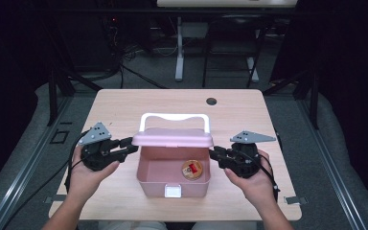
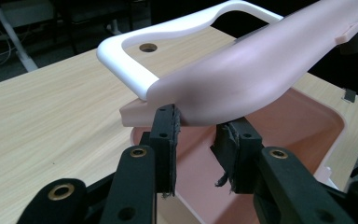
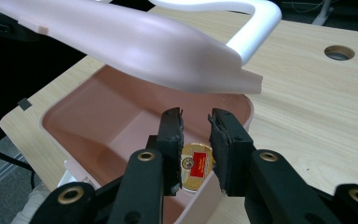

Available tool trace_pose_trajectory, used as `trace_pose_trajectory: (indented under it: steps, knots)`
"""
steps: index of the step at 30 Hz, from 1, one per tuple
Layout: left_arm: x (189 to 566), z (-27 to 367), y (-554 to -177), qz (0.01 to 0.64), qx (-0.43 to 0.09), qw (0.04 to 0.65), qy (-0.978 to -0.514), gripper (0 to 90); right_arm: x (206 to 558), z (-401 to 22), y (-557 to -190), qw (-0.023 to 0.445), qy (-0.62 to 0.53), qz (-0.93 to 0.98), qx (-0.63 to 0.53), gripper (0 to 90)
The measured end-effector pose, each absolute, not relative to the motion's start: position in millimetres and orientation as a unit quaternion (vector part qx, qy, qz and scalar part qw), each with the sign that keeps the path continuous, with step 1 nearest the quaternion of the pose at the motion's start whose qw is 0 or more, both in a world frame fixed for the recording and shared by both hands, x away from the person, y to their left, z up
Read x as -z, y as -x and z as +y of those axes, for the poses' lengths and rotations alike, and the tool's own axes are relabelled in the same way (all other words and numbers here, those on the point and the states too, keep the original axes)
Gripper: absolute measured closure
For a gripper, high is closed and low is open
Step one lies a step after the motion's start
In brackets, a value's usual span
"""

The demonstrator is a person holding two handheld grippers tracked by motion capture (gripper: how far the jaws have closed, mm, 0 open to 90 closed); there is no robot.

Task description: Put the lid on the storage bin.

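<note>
A pink box (image 1: 172,184) stands at the middle of the table, with a white latch (image 1: 174,191) on its front wall. Its pink lid (image 1: 172,139) is raised over the opening, white handle (image 1: 172,116) at the back. Inside lies a round gold tin (image 1: 191,169) with a red label. My left gripper (image 1: 133,145) reaches under the lid's left end (image 2: 261,70); its jaws stand apart, tips (image 2: 168,116) against the lid's underside. My right gripper (image 1: 213,154) is at the lid's right end (image 3: 135,46), jaws apart just below it, the tin (image 3: 196,163) showing through the gap.
The wooden table (image 1: 124,105) has a round cable hole (image 1: 211,101) at the back right. The box sits close to the front edge. White desk legs (image 1: 179,48) and cables lie on the floor beyond the table.
</note>
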State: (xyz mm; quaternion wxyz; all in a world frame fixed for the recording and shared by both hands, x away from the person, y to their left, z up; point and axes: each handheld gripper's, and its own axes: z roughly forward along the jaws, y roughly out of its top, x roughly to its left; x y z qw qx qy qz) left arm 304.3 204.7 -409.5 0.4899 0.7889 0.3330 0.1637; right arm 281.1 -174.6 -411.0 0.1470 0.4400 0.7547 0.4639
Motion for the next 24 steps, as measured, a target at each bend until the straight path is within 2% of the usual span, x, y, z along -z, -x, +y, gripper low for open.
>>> trace_pose_trajectory:
  steps: [24]
  knots:
    - [419, 205, -294, 0.33, -0.162, 0.478, -0.798, 68.5, 413, -185, -279, 0.146, -0.458, 0.745, -0.463, 73.0]
